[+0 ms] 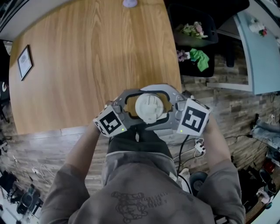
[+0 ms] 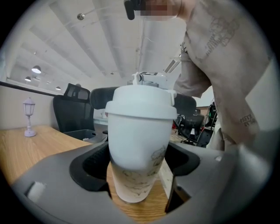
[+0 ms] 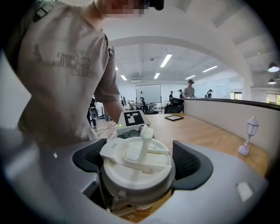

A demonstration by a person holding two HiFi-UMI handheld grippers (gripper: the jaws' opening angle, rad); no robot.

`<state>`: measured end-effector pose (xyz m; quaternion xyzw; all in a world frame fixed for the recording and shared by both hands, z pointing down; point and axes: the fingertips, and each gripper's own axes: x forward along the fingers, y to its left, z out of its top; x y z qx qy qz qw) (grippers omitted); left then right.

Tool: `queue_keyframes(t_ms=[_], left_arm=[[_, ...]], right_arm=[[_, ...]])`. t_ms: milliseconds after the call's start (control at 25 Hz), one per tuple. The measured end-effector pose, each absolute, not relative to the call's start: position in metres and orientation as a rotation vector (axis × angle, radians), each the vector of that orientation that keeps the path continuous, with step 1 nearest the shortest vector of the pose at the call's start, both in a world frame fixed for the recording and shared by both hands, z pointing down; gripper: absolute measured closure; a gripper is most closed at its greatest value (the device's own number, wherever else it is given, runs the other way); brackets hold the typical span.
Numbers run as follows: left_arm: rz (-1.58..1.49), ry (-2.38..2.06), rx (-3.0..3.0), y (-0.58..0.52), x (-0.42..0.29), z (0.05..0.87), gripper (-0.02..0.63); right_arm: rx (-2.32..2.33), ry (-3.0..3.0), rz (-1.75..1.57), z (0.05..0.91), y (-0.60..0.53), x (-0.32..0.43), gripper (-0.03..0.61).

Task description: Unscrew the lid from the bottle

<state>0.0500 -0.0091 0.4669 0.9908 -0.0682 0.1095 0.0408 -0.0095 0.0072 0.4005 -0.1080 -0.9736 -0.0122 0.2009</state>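
At table (image 1: 65, 65) edge, L claw (image 2: 138, 165) grips bottle (image 2: 138, 131) body; R claw (image 3: 140, 162) sits open round lid (image 3: 131, 170).

The bottle (image 2: 139, 135) stands on the table (image 1: 87, 65) at its near edge, just before the person (image 1: 144, 192). The left gripper (image 2: 138, 164) reaches in from the left, with its jaws either side of the bottle's body. The right gripper (image 3: 140, 162) comes from the right, and its jaws flank the lid (image 1: 149, 107) on top. A frame (image 1: 25, 61) lies by the table's left edge and a lamp (image 1: 130, 3) stands at the far edge (both well apart from the bottle). Bins (image 1: 205, 41) sit on the floor to the right of the table.
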Motion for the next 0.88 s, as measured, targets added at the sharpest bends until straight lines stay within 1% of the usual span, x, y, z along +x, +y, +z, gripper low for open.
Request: queue_keyframes(t_ms=[200, 360, 440, 480, 600, 800, 880], left_arm=[[0.326, -0.208, 3.031, -0.007, 0.05, 0.467, 0.224], [0.294, -0.237, 3.017, -0.01, 0.05, 0.464, 0.224], [0.332, -0.239, 3.022, -0.008, 0.048, 0.468, 0.224], [0.337, -0.252, 3.02, -0.008, 0.048, 0.469, 0.224], [0.31, -0.313, 3.005, -0.01, 0.049, 0.468, 0.224], [0.277, -0.424, 2.991, -0.01, 0.05, 0.465, 0.224], [0.236, -0.493, 2.976, -0.011, 0.049, 0.46, 0.224]], right_arm=[[-0.41, -2.68, -0.009, 0.402, 0.012, -0.008, 0.094], [-0.264, -2.654, 0.138, 0.408, 0.006, -0.012, 0.085], [-0.101, -2.667, 0.236, 0.409, 0.0, -0.013, 0.046], [0.008, -2.7, 0.283, 0.406, -0.004, -0.014, 0.04], [0.4, -2.783, 0.416, 0.394, -0.019, -0.01, 0.038], [1.007, -2.736, 0.518, 0.386, -0.037, -0.001, 0.041], [1.174, -2.702, 0.51, 0.384, -0.044, 0.001, 0.041]])
